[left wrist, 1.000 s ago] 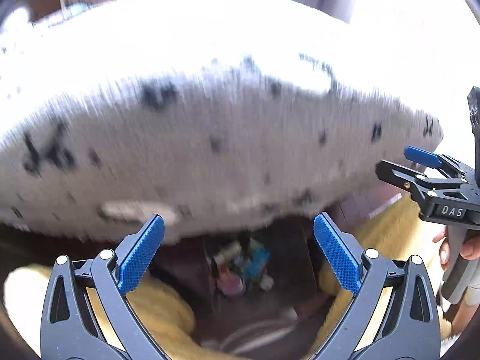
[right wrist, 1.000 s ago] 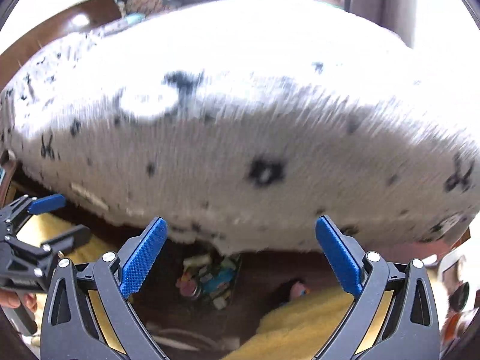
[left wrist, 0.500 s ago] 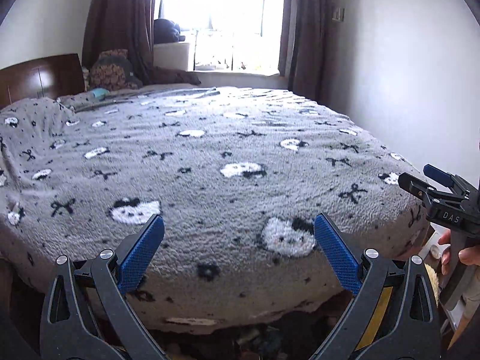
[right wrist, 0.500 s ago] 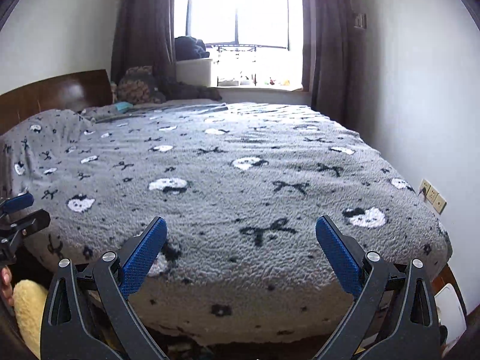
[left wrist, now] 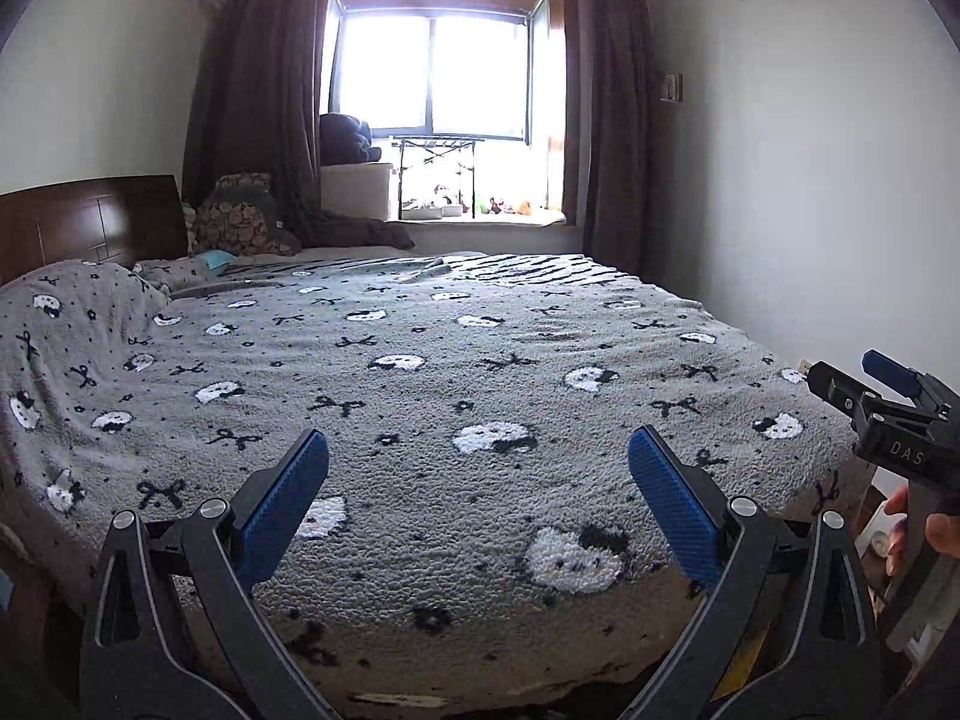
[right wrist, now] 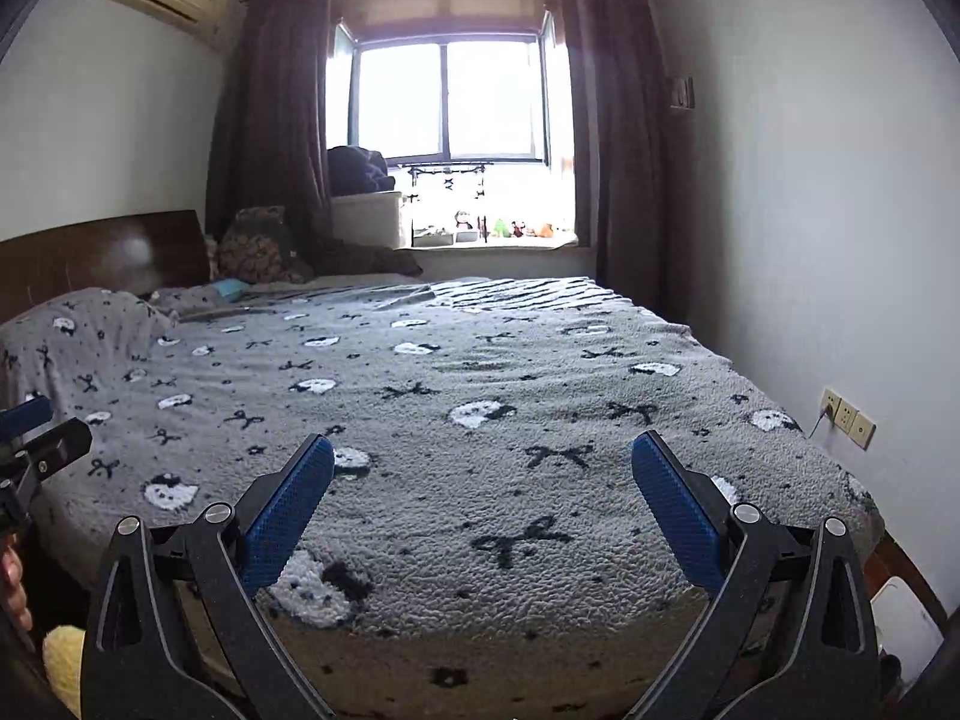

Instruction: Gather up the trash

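No trash shows in either view now. My left gripper (left wrist: 478, 456) is open and empty, held level over the foot of a bed with a grey blanket (left wrist: 432, 396) patterned with cats and bows. My right gripper (right wrist: 483, 459) is open and empty over the same blanket (right wrist: 480, 384). The right gripper also shows at the right edge of the left wrist view (left wrist: 888, 402). The left gripper shows at the left edge of the right wrist view (right wrist: 36, 438).
A dark wooden headboard (left wrist: 90, 222) stands at the left. A window (left wrist: 444, 60) with dark curtains lies beyond the bed, with a white box (left wrist: 357, 189) and small items on the sill. A white wall (right wrist: 810, 210) with sockets (right wrist: 846, 417) runs along the right.
Both grippers have tilted up from the floor beside the bed, where a box of small items showed, to look level across the bed. Both stayed open.
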`<action>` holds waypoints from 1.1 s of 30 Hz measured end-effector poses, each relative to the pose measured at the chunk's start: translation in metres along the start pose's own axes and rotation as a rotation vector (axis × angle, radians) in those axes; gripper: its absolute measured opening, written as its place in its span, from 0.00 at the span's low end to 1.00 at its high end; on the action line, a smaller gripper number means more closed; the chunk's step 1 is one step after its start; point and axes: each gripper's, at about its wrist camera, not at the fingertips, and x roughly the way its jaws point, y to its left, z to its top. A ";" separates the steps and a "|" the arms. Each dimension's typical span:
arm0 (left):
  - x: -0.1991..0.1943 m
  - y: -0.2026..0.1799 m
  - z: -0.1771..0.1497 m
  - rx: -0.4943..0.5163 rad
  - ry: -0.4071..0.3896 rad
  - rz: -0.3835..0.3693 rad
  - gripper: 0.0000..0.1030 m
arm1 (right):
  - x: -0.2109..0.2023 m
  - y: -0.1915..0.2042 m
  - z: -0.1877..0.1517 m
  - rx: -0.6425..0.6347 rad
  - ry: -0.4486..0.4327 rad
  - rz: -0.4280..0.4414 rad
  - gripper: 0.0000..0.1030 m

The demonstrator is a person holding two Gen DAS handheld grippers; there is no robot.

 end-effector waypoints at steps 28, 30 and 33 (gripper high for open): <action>0.003 -0.004 -0.006 0.007 0.010 -0.011 0.92 | -0.001 0.013 -0.001 -0.022 -0.001 0.010 0.97; 0.003 -0.004 -0.006 0.007 0.010 -0.011 0.92 | 0.000 0.013 -0.001 -0.022 0.000 0.012 0.97; 0.002 -0.004 -0.006 0.004 0.008 -0.013 0.92 | 0.000 0.014 -0.001 -0.020 -0.003 0.014 0.97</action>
